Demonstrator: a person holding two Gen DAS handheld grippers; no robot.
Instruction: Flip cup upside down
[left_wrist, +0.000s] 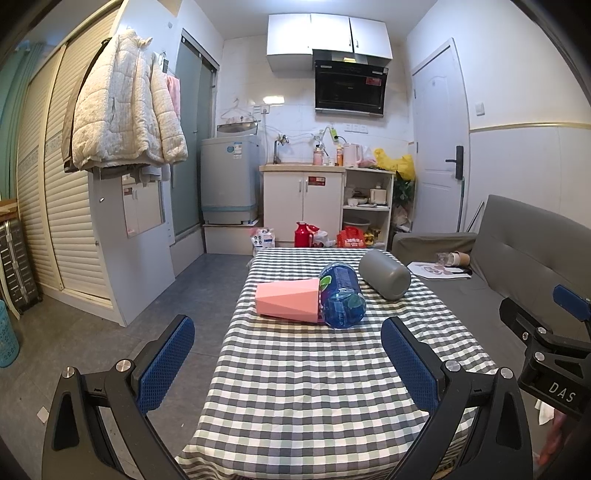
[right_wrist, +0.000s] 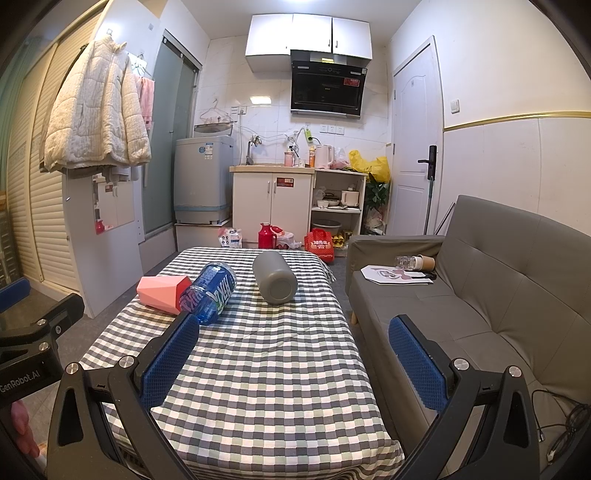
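**Ana:** We are looking down a table (left_wrist: 295, 387) draped in a grey, green and white checked cloth, and the pink cup (left_wrist: 288, 301) is lying on its side toward the far half, its faceted body running across the cloth.

**Ben:** And from the right wrist view, the pink cup (right_wrist: 162, 291) is sitting at the table's left edge, its open mouth pressing right against a blue water bottle (right_wrist: 210, 293) that is also lying down.

**Ana:** Right, cup and blue water bottle (left_wrist: 341, 295) are touching. Just beyond them a grey canister (left_wrist: 384, 275) is lying on its side too, apart from the pair.

**Ben:** Now the left gripper (left_wrist: 288, 365): it is hovering over the near end of the table, blue pads spread wide, gripping nothing.

**Ana:** Same story on the right gripper (right_wrist: 295, 363). Its fingers are gaping apart with only checked cloth showing between them, well short of the cup.

**Ben:** The grey canister (right_wrist: 275, 278) is pointing its flat base toward us in this view.

**Ana:** Off to the right a grey sofa (right_wrist: 498, 277) is flanking the table, with a paper cup (right_wrist: 424, 262) and a sheet lying on its seat.
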